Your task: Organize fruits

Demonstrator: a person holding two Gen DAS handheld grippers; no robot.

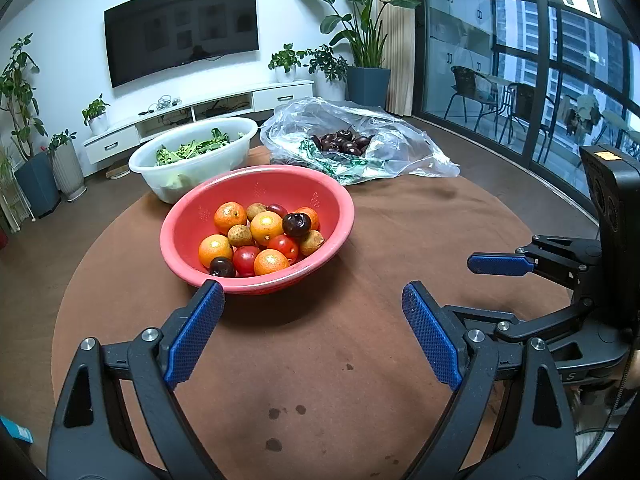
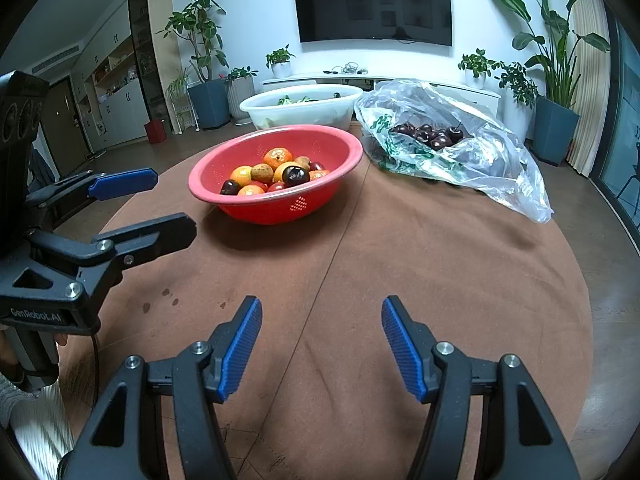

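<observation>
A red colander bowl (image 1: 192, 216) stands on the brown round table and holds several oranges, tomatoes, longans and dark plums; it also shows in the right wrist view (image 2: 276, 208). Behind it a clear plastic bag (image 1: 396, 140) lies open with several dark plums (image 1: 344, 142) inside, also seen in the right wrist view (image 2: 480, 160). My left gripper (image 1: 312, 332) is open and empty, just in front of the bowl. My right gripper (image 2: 322, 344) is open and empty over bare tablecloth; it shows at the right of the left wrist view (image 1: 500, 264).
A white tub of green leaves (image 1: 224, 160) stands behind the red bowl, at the table's far edge. The left gripper (image 2: 156, 204) appears at the left of the right wrist view. Potted plants, a TV bench and glass doors surround the table.
</observation>
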